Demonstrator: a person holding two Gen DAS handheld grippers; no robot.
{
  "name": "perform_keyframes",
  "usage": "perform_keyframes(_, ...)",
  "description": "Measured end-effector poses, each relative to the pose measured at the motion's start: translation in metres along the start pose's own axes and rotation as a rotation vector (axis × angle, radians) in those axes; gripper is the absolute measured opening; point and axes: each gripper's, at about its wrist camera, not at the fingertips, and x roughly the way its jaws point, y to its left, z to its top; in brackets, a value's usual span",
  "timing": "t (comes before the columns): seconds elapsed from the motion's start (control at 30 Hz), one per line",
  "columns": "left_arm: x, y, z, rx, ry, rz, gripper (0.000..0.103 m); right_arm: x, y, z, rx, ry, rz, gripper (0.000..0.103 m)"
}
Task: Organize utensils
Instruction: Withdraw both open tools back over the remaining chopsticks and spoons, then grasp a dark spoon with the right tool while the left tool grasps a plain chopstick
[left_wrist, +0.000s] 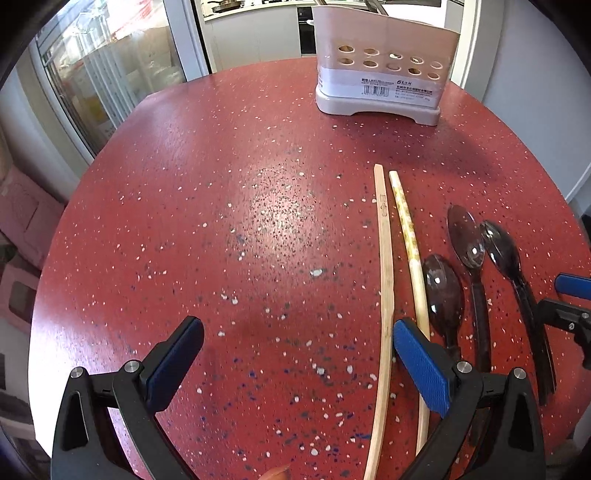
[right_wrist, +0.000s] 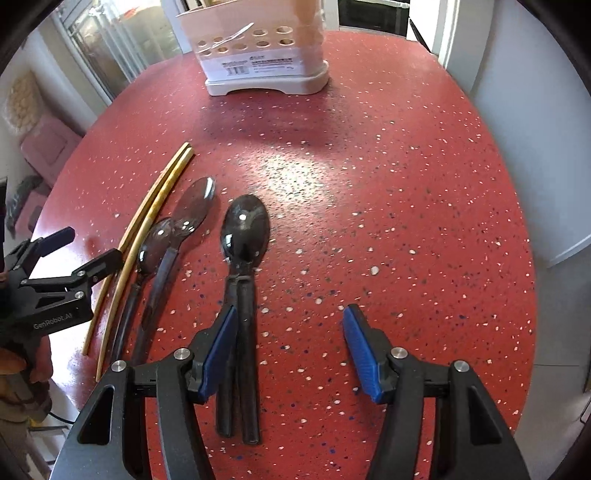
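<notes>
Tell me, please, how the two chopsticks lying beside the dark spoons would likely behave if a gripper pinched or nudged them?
The chopsticks look thin and wooden, so probably light and fairly stiff. They look slender and rounded, so a nudge might roll them across the smooth red table. Lying flat, they leave little for the left gripper to pinch.

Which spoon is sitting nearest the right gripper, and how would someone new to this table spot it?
Start from the white utensil holder at the far edge of the red table. Nearer the camera lie two chopsticks, then dark spoons. It is the rightmost spoon, lying apart from the others, its handle beside the right gripper.
</notes>
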Motion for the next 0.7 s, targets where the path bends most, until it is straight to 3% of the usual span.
perform_keyframes(0.1, 0.003, 0.001, 0.002, -0.007, 0.005, 0.003, 0.103, 0.000, -0.001, -0.001, -0.014, -0.004, -0.035, 0.060)
perform_keyframes(0.27, 0.002, 0.003, 0.002, -0.009, 0.001, 0.004, 0.103, -0.003, 0.002, -0.004, -0.014, 0.007, 0.028, 0.060)
perform_keyframes(0.4, 0.002, 0.003, 0.003, -0.008, -0.002, 0.004, 0.103, -0.001, 0.018, -0.011, -0.109, 0.002, -0.035, 0.060)
perform_keyframes(0.53, 0.002, 0.003, 0.003, -0.006, -0.003, 0.016, 0.103, -0.001, 0.009, -0.007, -0.066, -0.006, -0.083, 0.060)
perform_keyframes(0.7, 0.005, 0.002, 0.008, 0.007, 0.001, 0.014, 0.103, 0.003, 0.004, 0.004, -0.082, 0.024, -0.081, 0.058)
